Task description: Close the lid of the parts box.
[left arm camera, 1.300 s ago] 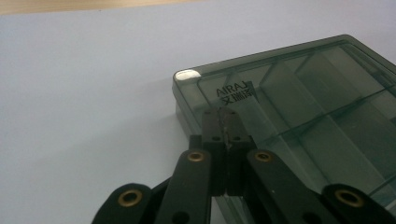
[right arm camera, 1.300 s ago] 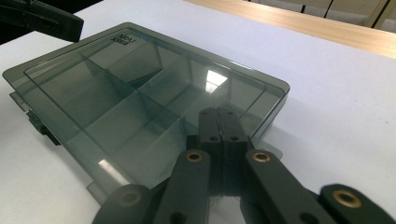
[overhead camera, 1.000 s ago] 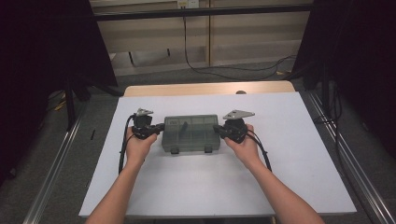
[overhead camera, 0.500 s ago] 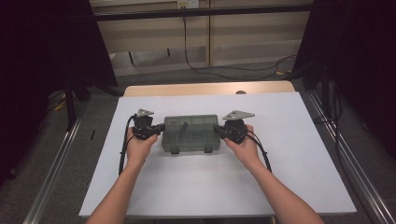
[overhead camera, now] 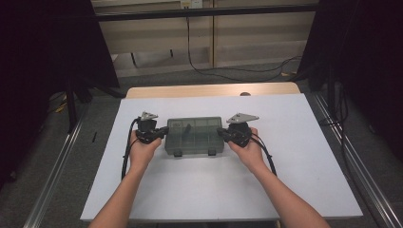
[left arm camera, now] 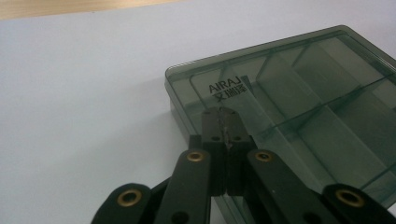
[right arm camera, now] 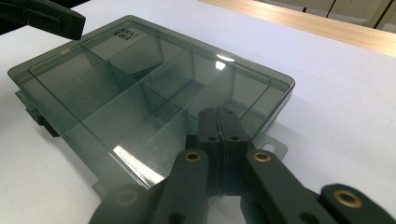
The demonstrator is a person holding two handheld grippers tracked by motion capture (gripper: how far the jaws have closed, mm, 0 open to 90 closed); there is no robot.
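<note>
A smoky translucent compartment box (overhead camera: 194, 136) lies flat on the white table top (overhead camera: 285, 142), lid down, with dividers visible through it. My left gripper (overhead camera: 164, 130) is at the box's left end and my right gripper (overhead camera: 220, 131) at its right end. In the left gripper view the jaws are pressed together, their tips (left arm camera: 223, 115) over the lid (left arm camera: 303, 93) beside the printed AIRAJ mark (left arm camera: 227, 87). The right gripper (right arm camera: 218, 113) is also shut, its tips over the lid's near edge (right arm camera: 140, 79). Nothing sits between either pair of jaws. The left gripper's tip (right arm camera: 46, 18) appears at the far corner.
Two latches (overhead camera: 178, 153) stick out of the box's near side. A wooden strip (overhead camera: 214, 90) borders the white surface at the back. Metal rails (overhead camera: 347, 156) run along both sides, and cables (overhead camera: 228, 71) lie on the floor beyond.
</note>
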